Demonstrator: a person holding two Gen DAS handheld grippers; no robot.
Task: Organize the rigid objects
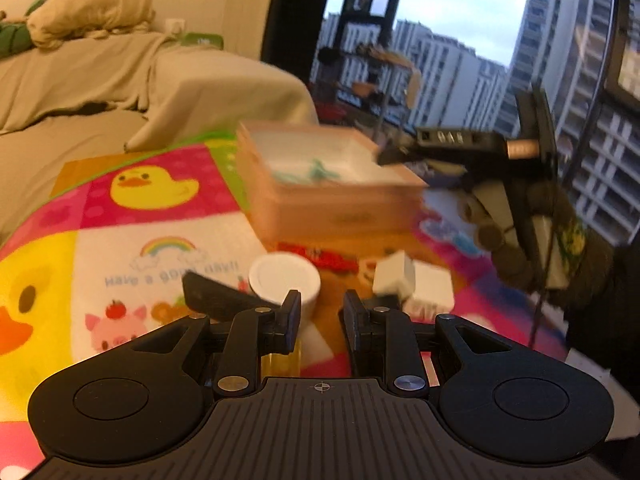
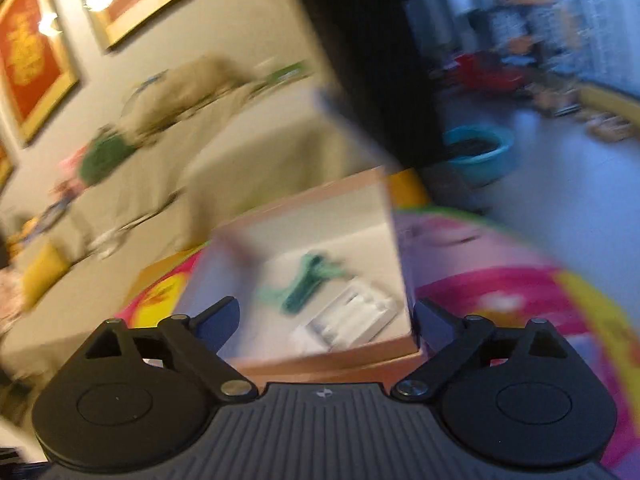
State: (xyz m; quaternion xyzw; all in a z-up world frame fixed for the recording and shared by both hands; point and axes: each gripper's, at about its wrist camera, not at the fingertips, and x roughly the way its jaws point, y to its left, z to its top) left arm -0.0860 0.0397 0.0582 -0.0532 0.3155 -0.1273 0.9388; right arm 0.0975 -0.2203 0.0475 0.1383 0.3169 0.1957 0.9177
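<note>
A pink open box (image 1: 340, 196) stands on a colourful cartoon mat (image 1: 140, 248); it holds a teal piece (image 1: 316, 170). In the right wrist view the box (image 2: 320, 360) lies right below, with the teal piece (image 2: 304, 284) and a clear plastic tray (image 2: 352, 316) inside. My left gripper (image 1: 320, 312) is open with a narrow gap and empty, just short of a white round container (image 1: 285, 278), white blocks (image 1: 412, 286) and a dark flat object (image 1: 216, 296). My right gripper (image 2: 326, 320) is wide open and empty over the box; it also shows in the left wrist view (image 1: 396, 154), held by a gloved hand.
A red object (image 1: 320, 256) lies in front of the box. A beige covered sofa (image 1: 120, 80) stands behind the mat. A window with tower blocks is at the right. A teal basin (image 2: 480, 152) stands on the floor beyond the mat.
</note>
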